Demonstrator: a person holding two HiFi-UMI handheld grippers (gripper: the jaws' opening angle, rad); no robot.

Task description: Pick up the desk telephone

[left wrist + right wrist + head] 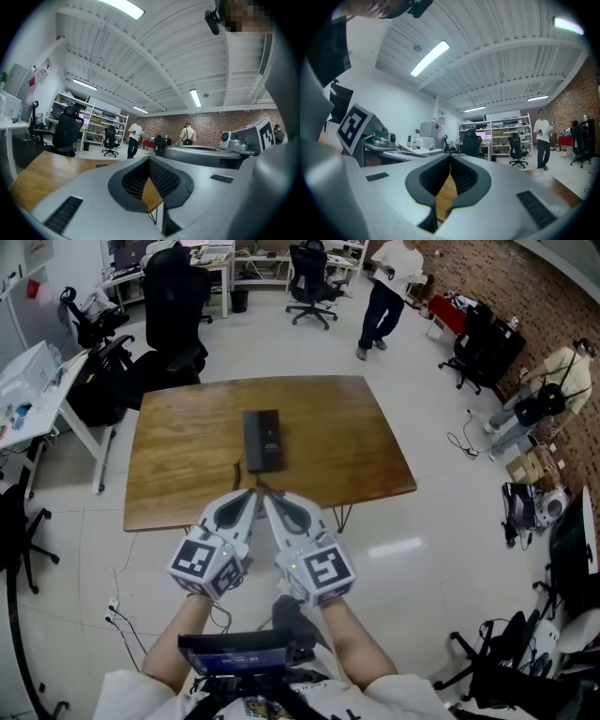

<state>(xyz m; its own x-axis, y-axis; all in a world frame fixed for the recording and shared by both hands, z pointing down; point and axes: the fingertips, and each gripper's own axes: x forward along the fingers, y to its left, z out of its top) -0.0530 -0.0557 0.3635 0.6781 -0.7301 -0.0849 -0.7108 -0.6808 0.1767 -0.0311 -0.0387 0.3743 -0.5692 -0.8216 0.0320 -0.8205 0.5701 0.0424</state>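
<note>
The desk telephone point(262, 440) is a dark, flat, oblong set lying on the middle of a wooden table point(169, 456), with a thin cord running from its near end. My left gripper point(249, 494) and right gripper point(269, 495) are side by side at the table's near edge, their tips almost touching, just short of the phone. Both are shut with nothing between the jaws. In the left gripper view, my left gripper point(149, 160) points level over the tabletop point(42, 173). The right gripper view shows my right gripper point(450, 161) with only a sliver of wood behind its closed jaws.
Black office chairs point(178, 306) stand beyond the table's far left corner. White desks point(37, 390) line the left side. One person point(384, 292) stands at the far end and another point(553, 381) sits at the right. Bags and cables lie on the floor at the right.
</note>
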